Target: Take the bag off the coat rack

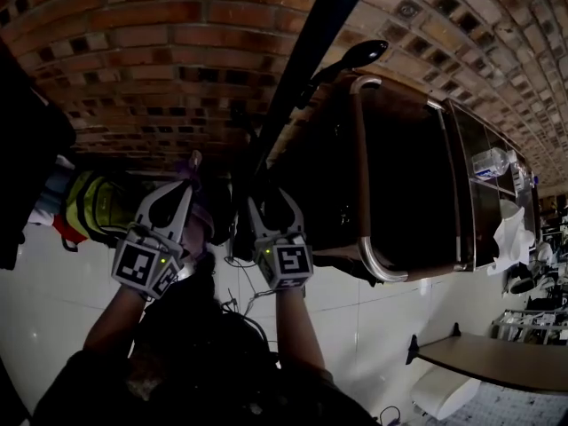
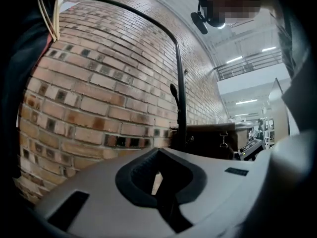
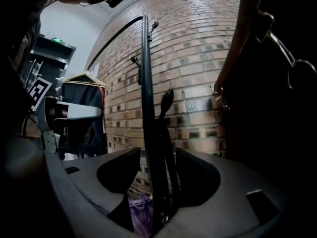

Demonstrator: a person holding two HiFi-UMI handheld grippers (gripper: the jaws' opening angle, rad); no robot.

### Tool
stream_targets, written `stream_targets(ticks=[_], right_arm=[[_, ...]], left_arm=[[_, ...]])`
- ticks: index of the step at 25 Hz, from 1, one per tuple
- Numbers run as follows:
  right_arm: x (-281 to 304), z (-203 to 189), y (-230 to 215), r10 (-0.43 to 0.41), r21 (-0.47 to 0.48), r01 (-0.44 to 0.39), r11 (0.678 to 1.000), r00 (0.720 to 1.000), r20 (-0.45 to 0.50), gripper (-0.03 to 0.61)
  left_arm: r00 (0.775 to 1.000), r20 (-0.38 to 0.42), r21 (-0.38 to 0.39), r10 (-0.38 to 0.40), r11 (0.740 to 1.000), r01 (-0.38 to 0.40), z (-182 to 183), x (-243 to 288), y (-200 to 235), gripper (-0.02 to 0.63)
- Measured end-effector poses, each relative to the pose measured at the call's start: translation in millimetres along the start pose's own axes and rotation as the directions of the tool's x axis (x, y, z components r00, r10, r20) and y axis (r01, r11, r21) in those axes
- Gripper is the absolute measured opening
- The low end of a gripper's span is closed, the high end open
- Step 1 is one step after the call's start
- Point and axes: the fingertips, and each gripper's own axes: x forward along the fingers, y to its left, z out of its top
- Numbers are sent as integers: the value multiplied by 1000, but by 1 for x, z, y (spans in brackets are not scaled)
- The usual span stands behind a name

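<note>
**Bag** (image 1: 408,176): dark brown with metal clasps. It hangs on the coat rack (image 1: 306,69) against the brick wall (image 1: 160,51), its long axis running down alongside the pole.

**Bearing:** just beside the right gripper (image 1: 271,204), on its outer side. The left gripper (image 1: 182,185) lies beyond the pole, farther off.

**Right gripper:** jaws spread wide with the pole in line between them, unclasped, and nothing held.

**Left gripper:** jaws drawn together, empty.

**Judgement:** the right hand is nearer, and the coming reach goes sideways toward the bag's upper end.
</note>
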Motion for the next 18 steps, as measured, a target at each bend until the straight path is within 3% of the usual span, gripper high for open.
stream_targets(ticks=[9, 16, 18], right_arm=[[18, -19, -22, -125, -114, 122, 986, 992, -26, 193], [28, -25, -13, -18, -74, 15, 997, 999, -39, 184], [30, -25, -8, 39, -85, -42, 996, 999, -35, 131]], left_arm=[[999, -32, -19, -25, 1000, 25, -22, 36, 12, 26], [998, -53, -32, -38, 999, 36, -31, 46, 11, 26], [997, -60, -32, -45, 999, 43, -33, 46, 10, 26]])
